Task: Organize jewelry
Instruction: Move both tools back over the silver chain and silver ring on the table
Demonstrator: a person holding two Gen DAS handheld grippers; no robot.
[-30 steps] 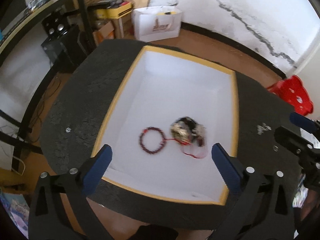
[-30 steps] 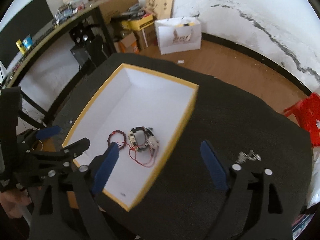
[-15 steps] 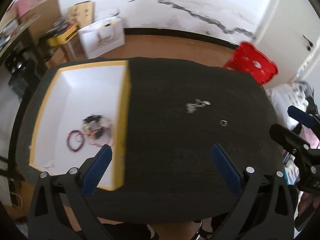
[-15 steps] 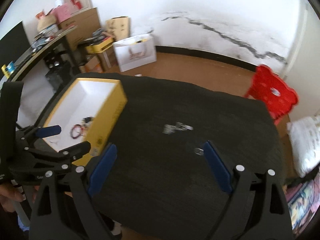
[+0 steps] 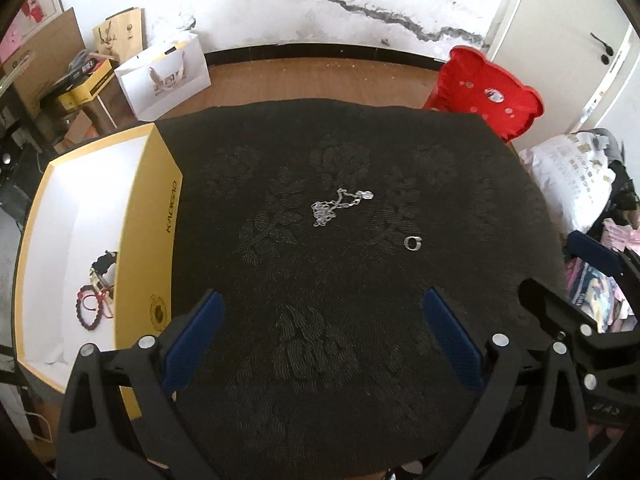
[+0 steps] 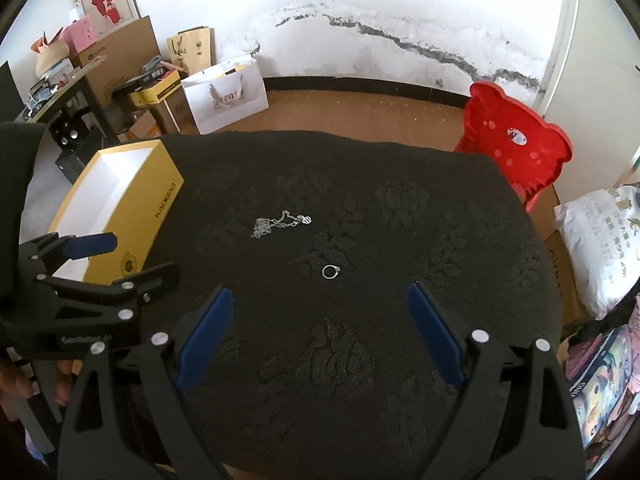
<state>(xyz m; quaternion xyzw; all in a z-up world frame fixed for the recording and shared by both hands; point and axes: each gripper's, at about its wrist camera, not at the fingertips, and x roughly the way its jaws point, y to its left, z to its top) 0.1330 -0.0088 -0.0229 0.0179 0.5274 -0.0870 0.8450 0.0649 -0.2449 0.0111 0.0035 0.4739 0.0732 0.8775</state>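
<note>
Box (image 5: 160, 216) at desk's (image 5: 320, 360) left edge: bead bracelet (image 5: 89, 313) and a second tangled piece (image 5: 103, 270) already inside. Judged roughly half done. Left out on the cloth mid-desk: chain (image 5: 334, 209), then ring (image 5: 413, 242) toward the right edge. My left gripper (image 5: 322, 340) and right gripper (image 6: 320, 334) both gape wide, empty, above the near edge.

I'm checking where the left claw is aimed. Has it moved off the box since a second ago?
Yes. The left claw has swung right: the yellow box, earlier centred between its fingers, now sits at the left edge, with the necklace ahead.
</note>
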